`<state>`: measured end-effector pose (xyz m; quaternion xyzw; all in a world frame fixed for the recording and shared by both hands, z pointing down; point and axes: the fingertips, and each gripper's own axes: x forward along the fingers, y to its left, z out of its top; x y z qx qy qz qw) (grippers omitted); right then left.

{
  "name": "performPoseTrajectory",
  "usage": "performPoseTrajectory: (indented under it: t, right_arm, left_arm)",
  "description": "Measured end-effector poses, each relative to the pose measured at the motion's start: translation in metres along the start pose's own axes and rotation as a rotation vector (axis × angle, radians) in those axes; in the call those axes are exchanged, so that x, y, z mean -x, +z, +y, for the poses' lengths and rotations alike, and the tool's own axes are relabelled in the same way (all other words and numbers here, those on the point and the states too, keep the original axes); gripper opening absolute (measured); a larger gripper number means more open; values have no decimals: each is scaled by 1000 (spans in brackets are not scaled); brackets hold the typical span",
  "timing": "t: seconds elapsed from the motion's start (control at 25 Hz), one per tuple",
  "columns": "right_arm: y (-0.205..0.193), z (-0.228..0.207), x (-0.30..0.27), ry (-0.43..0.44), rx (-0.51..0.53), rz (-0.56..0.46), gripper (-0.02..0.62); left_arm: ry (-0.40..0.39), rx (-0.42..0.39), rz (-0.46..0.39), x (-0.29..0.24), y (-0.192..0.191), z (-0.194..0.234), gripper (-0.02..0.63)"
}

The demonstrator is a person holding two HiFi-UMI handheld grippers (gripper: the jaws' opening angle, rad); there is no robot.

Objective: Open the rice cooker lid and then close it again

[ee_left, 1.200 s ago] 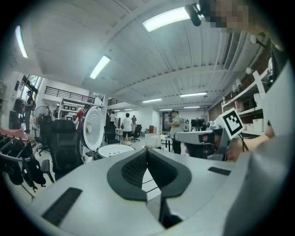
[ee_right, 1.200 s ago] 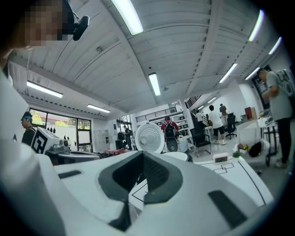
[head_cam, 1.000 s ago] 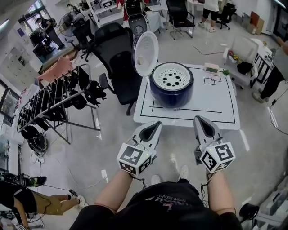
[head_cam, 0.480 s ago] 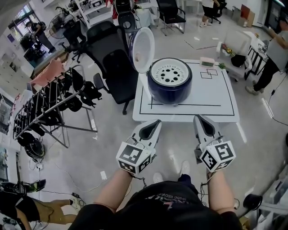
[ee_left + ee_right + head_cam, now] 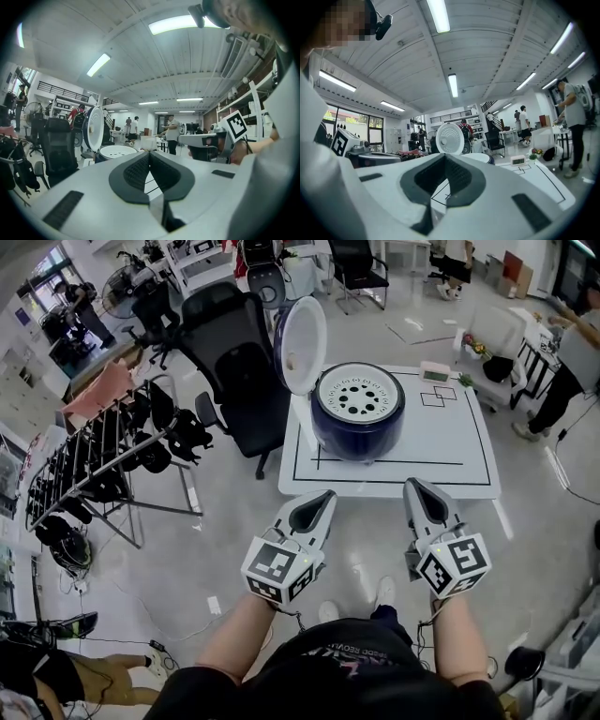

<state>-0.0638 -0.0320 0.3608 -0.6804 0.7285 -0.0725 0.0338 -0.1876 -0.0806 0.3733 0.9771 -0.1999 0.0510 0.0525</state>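
Hardly any change is noted since the earlier frames: both grippers are held where they were. Cooker [image 5: 357,409] is found on the bench [image 5: 450,442], its lid [image 5: 302,343] raised upright at its left side. Left gripper [image 5: 324,495] and right gripper [image 5: 419,487] are pressed together, empty, short of the bench's near edge.
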Motion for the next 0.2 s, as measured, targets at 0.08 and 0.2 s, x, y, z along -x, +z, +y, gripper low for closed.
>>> performPoseTrajectory:
  t: [0.08,0.2]
  right_arm:
    - [0,-1,-2,1,1,2,0]
    - [-1,-3,-4,3,0,5,0]
  left_arm:
    - [3,2,-1,-1,0,2,3]
    - [6,6,-3,-4,0,3,3]
